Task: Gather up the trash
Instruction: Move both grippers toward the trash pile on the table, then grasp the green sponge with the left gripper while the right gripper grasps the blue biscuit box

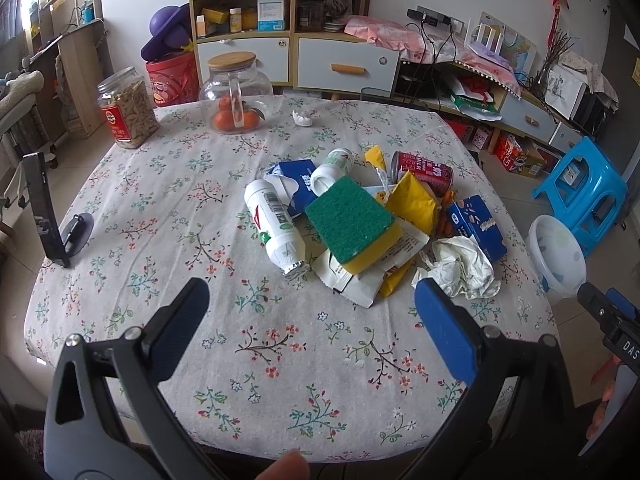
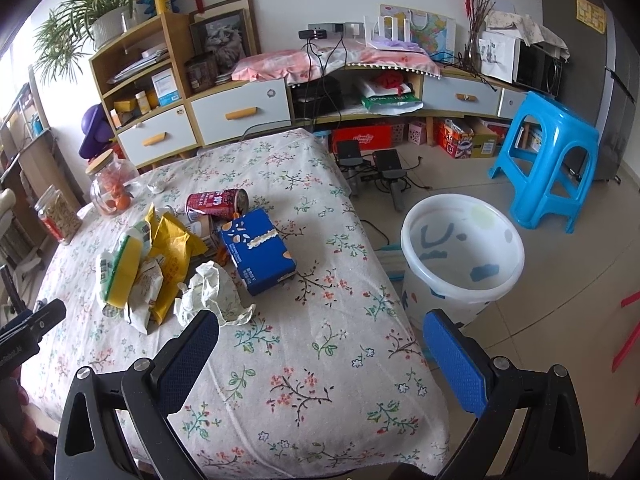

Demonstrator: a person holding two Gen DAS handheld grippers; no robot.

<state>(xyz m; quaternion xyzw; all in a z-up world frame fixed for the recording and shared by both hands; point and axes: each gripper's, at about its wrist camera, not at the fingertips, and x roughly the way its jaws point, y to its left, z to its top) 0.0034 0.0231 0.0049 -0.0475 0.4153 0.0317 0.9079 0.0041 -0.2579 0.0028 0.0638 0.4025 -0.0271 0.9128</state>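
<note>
Getting ready to pick up trash.
I hold my left hand-held gripper (image 1: 312,312) and right hand-held gripper (image 2: 320,338) wide apart, empty; the trash pile (image 1: 360,216) waits at 12 o'clock on the tabletop (image 1: 168,200), bin (image 2: 460,248) at 3 o'clock.

Home living room: floral-clothed table (image 1: 160,184), drawer cabinet (image 2: 208,120).

Floral-clothed table (image 1: 160,184) bears trash pile (image 1: 360,220), two jars (image 1: 236,92)
</note>
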